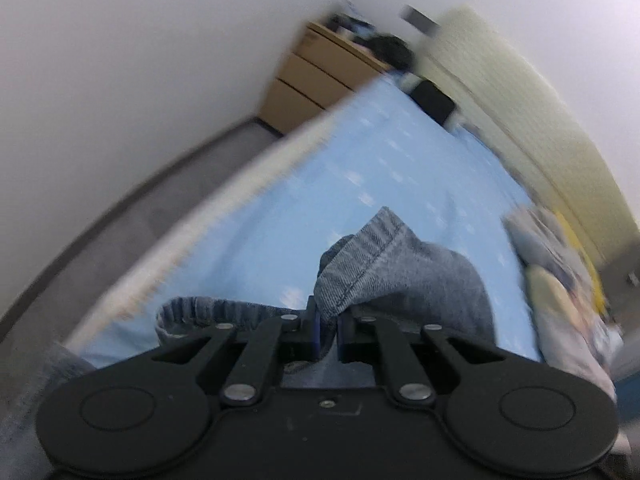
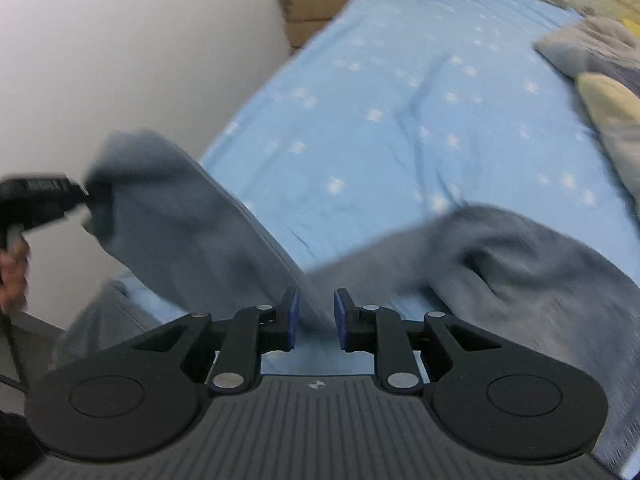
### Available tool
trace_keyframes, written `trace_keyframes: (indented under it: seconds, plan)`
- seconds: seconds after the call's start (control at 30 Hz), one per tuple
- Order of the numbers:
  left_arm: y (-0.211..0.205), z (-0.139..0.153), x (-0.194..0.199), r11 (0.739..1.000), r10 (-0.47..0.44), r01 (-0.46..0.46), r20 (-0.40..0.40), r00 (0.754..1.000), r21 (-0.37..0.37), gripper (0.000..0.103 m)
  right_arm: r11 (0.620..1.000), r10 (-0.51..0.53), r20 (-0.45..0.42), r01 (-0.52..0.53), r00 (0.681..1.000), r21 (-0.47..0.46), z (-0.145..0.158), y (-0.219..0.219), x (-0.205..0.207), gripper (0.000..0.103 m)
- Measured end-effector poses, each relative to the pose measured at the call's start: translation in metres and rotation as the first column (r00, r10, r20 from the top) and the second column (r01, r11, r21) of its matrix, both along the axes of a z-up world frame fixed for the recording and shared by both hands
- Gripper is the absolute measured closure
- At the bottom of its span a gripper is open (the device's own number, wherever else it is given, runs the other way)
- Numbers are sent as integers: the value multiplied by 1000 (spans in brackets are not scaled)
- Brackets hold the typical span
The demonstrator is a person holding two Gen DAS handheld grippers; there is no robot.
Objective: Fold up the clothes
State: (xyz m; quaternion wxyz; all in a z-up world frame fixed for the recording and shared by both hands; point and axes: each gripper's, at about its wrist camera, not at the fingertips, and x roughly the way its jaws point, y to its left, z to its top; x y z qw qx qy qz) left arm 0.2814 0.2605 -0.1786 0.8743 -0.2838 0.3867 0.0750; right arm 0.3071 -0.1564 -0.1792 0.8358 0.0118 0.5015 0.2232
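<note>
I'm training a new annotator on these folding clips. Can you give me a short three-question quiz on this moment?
1. True or false: the left gripper is shut on the denim jeans.
2. Multiple choice: the jeans lie over which surface? A) a wooden floor B) a light blue bedsheet with white marks C) a glass table
3. Fill in: in the right wrist view, the right gripper has its fingers ____, with denim running between them.

Key:
1. True: a hemmed edge is pinched between the fingers.
2. B
3. apart, not clamped on the cloth
</note>
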Motion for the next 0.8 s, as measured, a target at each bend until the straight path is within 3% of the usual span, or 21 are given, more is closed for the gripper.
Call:
trace_keyframes:
  seconds: [0.2, 0.47, 0.63, 0.67, 0.73, 0.8]
  plan:
    - [55, -13, 34, 977, 209, -209, -26, 977, 31, 97, 988, -142, -62, 138, 988, -72, -8, -42, -32, 83]
    - [81, -57, 96, 967, 254, -252, -117, 960, 31, 97, 948, -305, -122, 288, 944, -139, -18, -72, -75, 82]
    - [88, -88, 110, 956, 274, -287, -179, 945, -53, 93, 925, -372, -160, 350, 914, -148, -31, -74, -89, 76]
    - [86, -90, 110, 958, 266, -281, -191, 945, -58, 90, 920, -385, -168, 363, 908, -150, -34, -74, -92, 76]
    - [83, -90, 108, 966, 232, -250, -195, 953, -72, 72, 916, -397, -180, 377, 900, -138, -38, -70, -91, 75]
    - [81, -87, 101, 972, 195, -215, -186, 963, -94, 60, 920, -391, -189, 376, 901, -108, -43, -59, -79, 74]
